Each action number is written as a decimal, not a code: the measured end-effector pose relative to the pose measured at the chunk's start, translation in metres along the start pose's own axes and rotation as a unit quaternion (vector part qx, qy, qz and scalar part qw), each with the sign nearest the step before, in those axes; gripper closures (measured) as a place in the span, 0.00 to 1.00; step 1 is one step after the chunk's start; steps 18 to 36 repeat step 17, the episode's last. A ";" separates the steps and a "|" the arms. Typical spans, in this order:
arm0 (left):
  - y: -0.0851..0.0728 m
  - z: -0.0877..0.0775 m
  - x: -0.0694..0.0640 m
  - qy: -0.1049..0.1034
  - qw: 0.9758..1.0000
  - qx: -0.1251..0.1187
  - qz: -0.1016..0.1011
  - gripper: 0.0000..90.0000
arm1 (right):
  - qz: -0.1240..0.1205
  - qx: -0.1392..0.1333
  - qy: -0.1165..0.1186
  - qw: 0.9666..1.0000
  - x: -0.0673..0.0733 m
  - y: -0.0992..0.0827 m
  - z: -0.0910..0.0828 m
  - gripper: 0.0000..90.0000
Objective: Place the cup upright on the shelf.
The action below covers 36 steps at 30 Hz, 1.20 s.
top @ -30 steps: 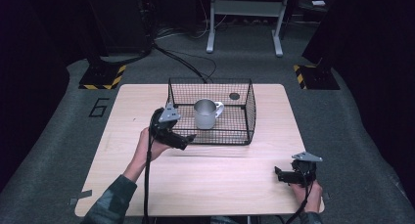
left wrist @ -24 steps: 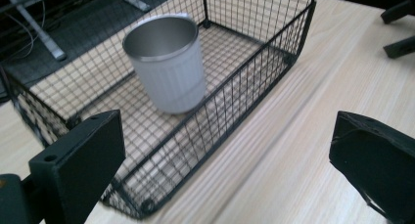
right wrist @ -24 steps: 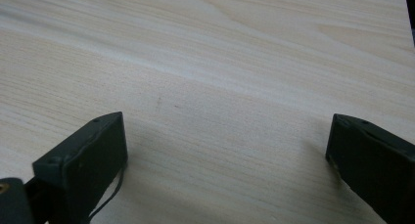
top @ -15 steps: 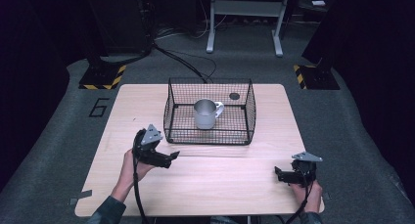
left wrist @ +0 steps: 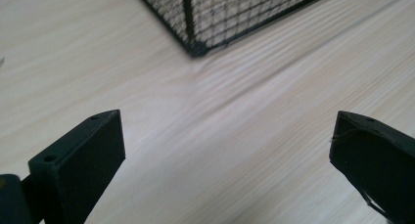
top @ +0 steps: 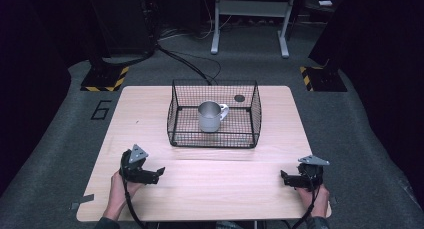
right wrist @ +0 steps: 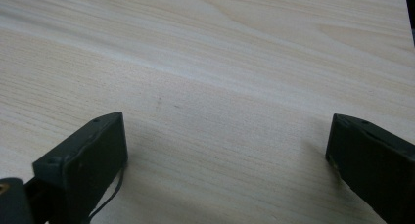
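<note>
Steel mug (top: 210, 116) stands upright inside the wire basket (top: 255, 109), well ahead of both grippers, so the job looks finished, the left gripper (top: 156, 172) and right gripper (top: 285, 177) resting with fingers spread wide and empty over the bare tabletop (top: 220, 189).

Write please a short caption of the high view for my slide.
Metal mug standing inside a wire basket; two open grippers, left and right, near the table front edge.
</note>
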<state>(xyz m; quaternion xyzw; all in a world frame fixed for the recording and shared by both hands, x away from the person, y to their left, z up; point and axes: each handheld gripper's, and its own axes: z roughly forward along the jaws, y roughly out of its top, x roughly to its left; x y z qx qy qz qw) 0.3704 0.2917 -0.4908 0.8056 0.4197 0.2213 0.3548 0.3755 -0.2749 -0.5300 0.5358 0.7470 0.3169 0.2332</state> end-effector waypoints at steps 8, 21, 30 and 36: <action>-0.027 0.008 0.018 0.022 0.999 0.014 -0.032 0.00 | 0.002 0.001 -0.001 1.000 0.000 0.000 0.000 0.01; -0.040 0.017 0.022 0.020 0.998 0.031 -0.042 0.00 | 0.005 0.001 0.000 1.000 0.000 0.000 0.000 0.01; -0.040 0.017 0.022 0.020 0.998 0.031 -0.042 0.00 | 0.005 0.001 0.000 1.000 0.000 0.000 0.000 0.01; -0.040 0.017 0.022 0.020 0.998 0.031 -0.042 0.00 | 0.005 0.001 0.000 1.000 0.000 0.000 0.000 0.01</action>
